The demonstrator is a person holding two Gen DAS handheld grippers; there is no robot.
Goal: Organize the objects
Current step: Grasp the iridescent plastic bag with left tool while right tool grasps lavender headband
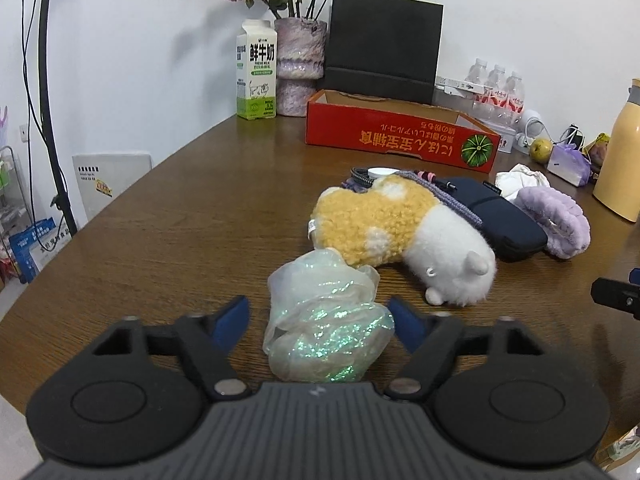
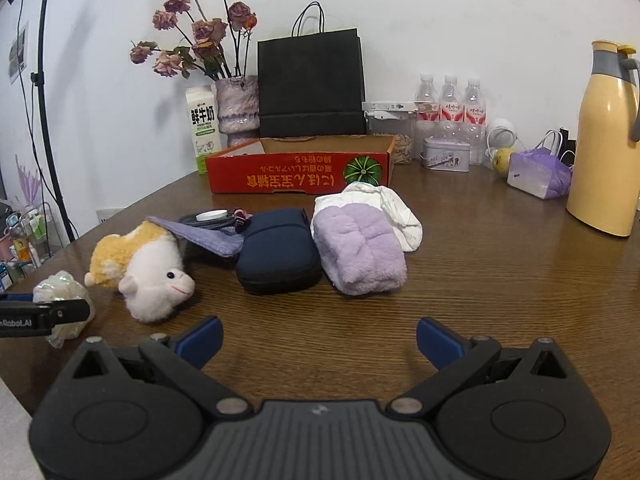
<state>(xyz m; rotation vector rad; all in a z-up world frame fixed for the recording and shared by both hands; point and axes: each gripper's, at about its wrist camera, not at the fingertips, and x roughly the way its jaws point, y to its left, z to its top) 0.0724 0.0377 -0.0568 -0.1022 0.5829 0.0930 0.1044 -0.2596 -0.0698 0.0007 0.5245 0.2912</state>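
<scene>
Item: iridescent crumpled bag, on the wooden table just in front of the plush sheep, long axis running away from the camera. Left gripper straddles it, right pad apparently touching, left pad seemingly just clear, so not yet clamped. Right gripper gapes empty, farther off.

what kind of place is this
Most likely a lived-in home, at a brown wooden dining table against a white wall. Signs: a green-and-white milk carton, a purple vase of dried roses and a yellow thermos jug, among soft toys and pouches.
</scene>
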